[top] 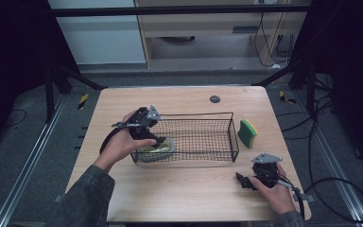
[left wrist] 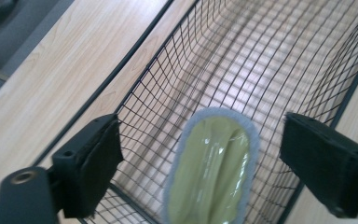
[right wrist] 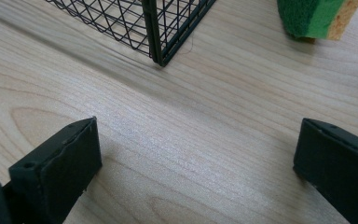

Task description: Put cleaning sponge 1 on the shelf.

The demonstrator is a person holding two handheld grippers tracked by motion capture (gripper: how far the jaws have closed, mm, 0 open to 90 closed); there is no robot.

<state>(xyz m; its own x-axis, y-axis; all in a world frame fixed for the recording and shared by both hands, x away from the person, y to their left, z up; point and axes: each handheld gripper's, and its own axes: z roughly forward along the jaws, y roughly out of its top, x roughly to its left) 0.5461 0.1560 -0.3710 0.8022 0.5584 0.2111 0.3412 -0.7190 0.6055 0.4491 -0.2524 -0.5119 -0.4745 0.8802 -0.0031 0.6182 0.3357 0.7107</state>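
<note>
A black wire basket (top: 203, 142) stands in the middle of the wooden table (top: 179, 189). At its left end lies an oval yellow-green pad with a pale grey rim (top: 157, 149). My left gripper (top: 158, 140) hovers over that end, pointing down into the basket. In the left gripper view its jaws stand open on either side of the pad (left wrist: 209, 168) without touching it, inside the basket's mesh (left wrist: 168, 70). My right gripper (top: 242, 181) rests low at the table's front right, open, with bare wood between its jaws (right wrist: 196, 140).
A green and yellow sponge (top: 247, 133) stands on edge just right of the basket, also at the top right of the right gripper view (right wrist: 314, 16), beside the basket's corner (right wrist: 154, 28). A small dark disc (top: 214, 99) sits near the table's far edge.
</note>
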